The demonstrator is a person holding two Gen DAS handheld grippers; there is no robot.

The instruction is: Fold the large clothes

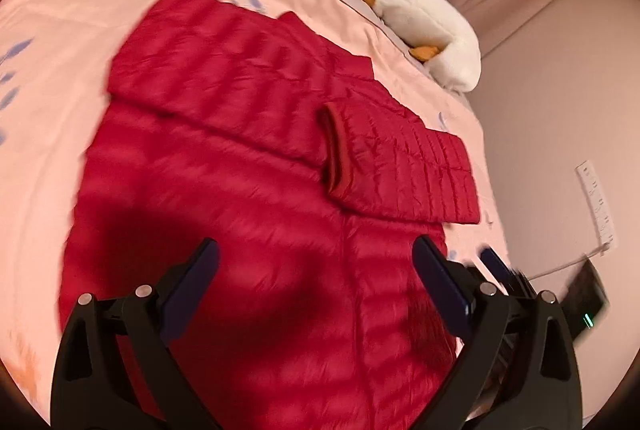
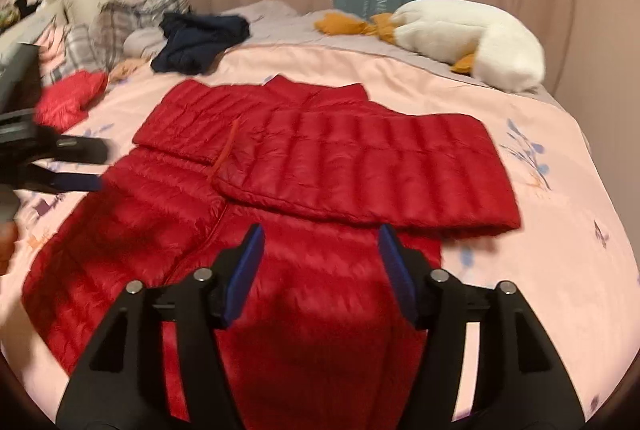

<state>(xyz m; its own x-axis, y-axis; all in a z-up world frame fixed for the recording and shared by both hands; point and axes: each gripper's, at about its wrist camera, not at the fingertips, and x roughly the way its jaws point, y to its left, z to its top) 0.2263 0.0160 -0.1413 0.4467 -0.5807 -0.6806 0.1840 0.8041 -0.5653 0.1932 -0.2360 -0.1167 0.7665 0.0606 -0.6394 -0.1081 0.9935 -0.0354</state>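
Red puffer jacket (image 2: 248,230) lies flat mid-bed on pink bedspread (image 2: 540,230), both sleeves folded across chest. Right gripper (image 2: 320,262) above jacket hem, fingers apart, nothing between. Left gripper (image 1: 316,278) above jacket, fingers wide, empty. Navy garment (image 2: 200,42) toward bed's far edge. White goose plush (image 2: 480,38) at far right corner.

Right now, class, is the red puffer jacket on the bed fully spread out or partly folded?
Partly folded. On the red puffer jacket both sleeves lie across the chest, cuffs meeting near the middle, while the lower body lies spread flat on the bed.
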